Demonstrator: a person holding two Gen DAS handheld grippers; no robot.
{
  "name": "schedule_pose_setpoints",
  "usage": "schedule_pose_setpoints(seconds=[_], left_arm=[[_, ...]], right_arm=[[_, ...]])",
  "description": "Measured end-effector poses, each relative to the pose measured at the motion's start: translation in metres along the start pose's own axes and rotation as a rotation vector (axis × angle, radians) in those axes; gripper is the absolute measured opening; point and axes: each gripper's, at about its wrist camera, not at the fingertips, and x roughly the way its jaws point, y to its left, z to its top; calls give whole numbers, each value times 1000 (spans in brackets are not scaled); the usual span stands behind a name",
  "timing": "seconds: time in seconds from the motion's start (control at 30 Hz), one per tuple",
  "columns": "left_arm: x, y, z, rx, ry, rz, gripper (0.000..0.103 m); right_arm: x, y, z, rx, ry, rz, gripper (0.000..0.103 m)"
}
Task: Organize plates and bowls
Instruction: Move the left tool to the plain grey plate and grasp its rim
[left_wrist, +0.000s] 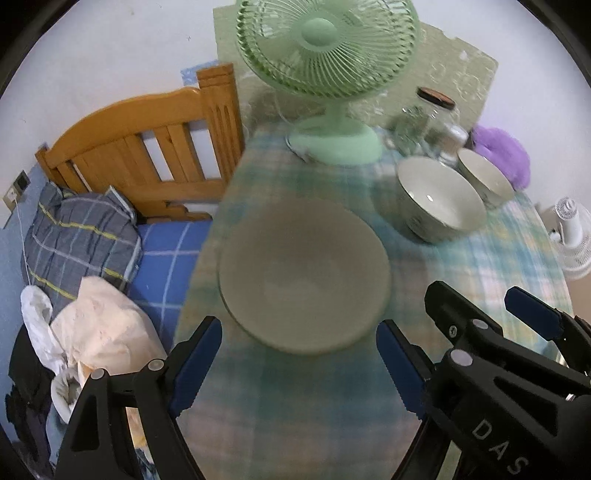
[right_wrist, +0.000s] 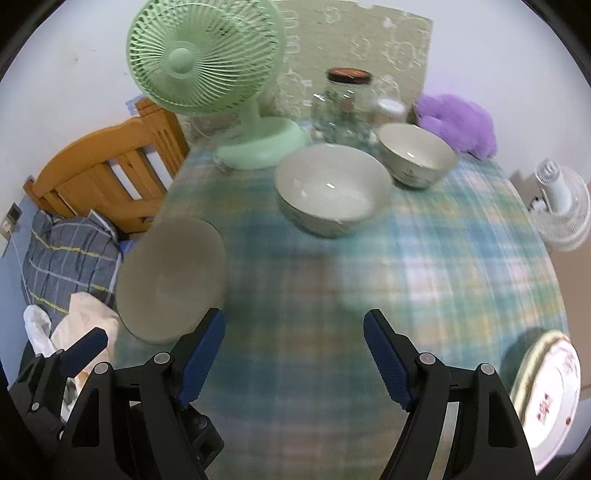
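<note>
1. Grey plate (left_wrist: 304, 277): flat on the counter (left_wrist: 295, 424), near its left edge, just ahead of the left tongs (left_wrist: 299, 365); blurred.
2. Large bowl (right_wrist: 330, 188): upright, mid-counter toward the back, pale inside, patterned outside.
3. Small bowl (right_wrist: 415, 153): upright, just right of and behind the large bowl; whether the two touch cannot be told.
4. Patterned plate (right_wrist: 546, 402): at the counter's near right corner, white with red marks, right of the right tongs (right_wrist: 295, 358).
5. Left tongs: open, blue pads wide apart, nothing between them, above the cloth short of the grey plate.
6. Right tongs: open, empty, over bare plaid cloth; beside the left tongs.
7. Green fan (left_wrist: 325, 55): stands at the counter's back, left of a glass jar (right_wrist: 345, 107) with a dark lid.
8. Purple cloth (right_wrist: 458, 122): back right corner, behind the small bowl.
9. Bed (left_wrist: 147, 147): left of the counter, wooden headboard, plaid pillow, blue sheet.
10. White fan (right_wrist: 557, 206): beyond the counter's right edge.
</note>
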Motion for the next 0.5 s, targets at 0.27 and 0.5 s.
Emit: schedule_pose_setpoints(seconds=[0.27,0.5], left_arm=[[28,14,24,29,-40,28,70],[53,28,33,11,-14,54,41]], right_arm=[[34,27,26,-24,-22,9,70],[62,43,35,-42,7,16,46]])
